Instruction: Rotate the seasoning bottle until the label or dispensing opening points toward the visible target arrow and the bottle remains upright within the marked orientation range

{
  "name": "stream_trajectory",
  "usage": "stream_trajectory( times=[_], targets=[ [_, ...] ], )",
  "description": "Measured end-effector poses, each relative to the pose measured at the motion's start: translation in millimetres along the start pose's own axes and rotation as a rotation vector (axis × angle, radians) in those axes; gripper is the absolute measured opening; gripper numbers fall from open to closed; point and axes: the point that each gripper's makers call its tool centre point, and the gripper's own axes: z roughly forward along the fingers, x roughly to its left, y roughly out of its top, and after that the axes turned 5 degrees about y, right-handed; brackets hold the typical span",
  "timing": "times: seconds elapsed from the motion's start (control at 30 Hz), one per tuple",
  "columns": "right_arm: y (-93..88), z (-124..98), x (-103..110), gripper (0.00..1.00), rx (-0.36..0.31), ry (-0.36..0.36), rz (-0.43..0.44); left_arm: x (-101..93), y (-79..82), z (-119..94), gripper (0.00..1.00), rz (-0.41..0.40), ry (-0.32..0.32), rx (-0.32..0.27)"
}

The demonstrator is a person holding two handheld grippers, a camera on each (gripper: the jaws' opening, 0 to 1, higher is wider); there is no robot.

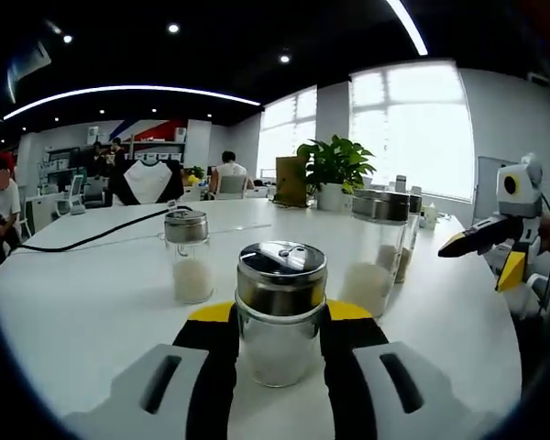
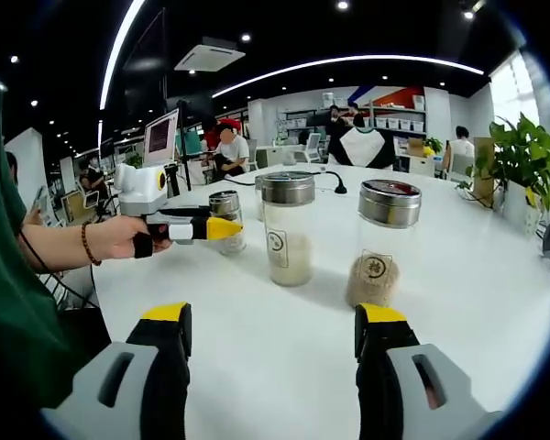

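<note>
Between the left gripper's (image 1: 280,341) jaws stands a seasoning bottle (image 1: 280,312), upright on the white surface (image 1: 92,302), the jaws closed against its glass sides. Two taller jars (image 2: 287,229) stand beyond. Right gripper (image 2: 273,341) hangs wide open, holding nothing, near the surface's edge.

Bright office, large window (image 1: 412,124)

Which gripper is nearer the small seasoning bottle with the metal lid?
Left. The left gripper has its jaws on either side of the small seasoning bottle. The right gripper is open over bare table, short of the jars.
</note>
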Motion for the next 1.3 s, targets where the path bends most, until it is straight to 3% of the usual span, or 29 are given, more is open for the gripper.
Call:
stream_trajectory(
  times=[0.57,0.87,1.3],
  targets=[
    [-3.7,-1,-2,0.74,0.007,-0.004,0.009,-5.2,0.8,2,0.36,0.033,-0.192,0.006],
    [-2.5,-2,-2,0.73,0.001,-0.009,0.011,-9.8,-0.6,1,0.36,0.093,-0.285,0.015],
    [-4.5,-3,-1,0.73,0.006,-0.009,0.013,-10.1,-0.7,2,0.36,0.100,-0.311,0.017]
  ],
)
